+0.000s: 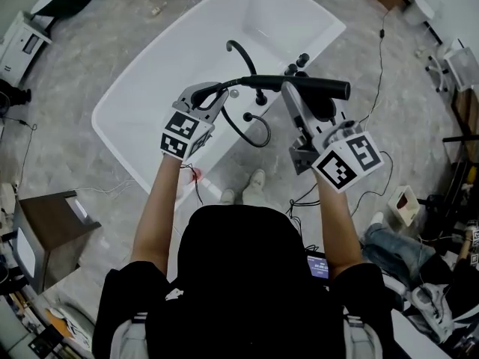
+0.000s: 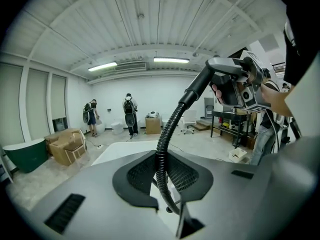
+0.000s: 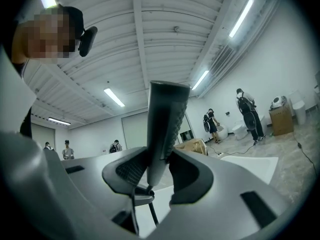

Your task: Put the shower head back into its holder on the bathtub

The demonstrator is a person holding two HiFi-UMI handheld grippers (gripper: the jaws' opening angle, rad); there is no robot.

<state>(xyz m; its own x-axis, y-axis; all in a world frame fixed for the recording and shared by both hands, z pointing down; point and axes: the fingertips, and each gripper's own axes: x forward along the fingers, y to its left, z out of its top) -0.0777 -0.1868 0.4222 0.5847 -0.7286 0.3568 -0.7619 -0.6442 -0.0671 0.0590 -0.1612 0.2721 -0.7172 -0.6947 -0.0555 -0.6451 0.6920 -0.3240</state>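
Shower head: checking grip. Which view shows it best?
Head view: the whole shower head shows, right gripper on it. Right gripper view shows only a clamped stretch; left gripper view, one end above the hose.

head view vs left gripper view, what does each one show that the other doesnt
Only the head view: the whole white bathtub, its black faucet and the person's arms.
Only the left gripper view: close up, the left gripper shut on the ribbed hose, plus people with backpacks and cardboard boxes far off.
Both: the hose, the shower head and the right gripper holding it.
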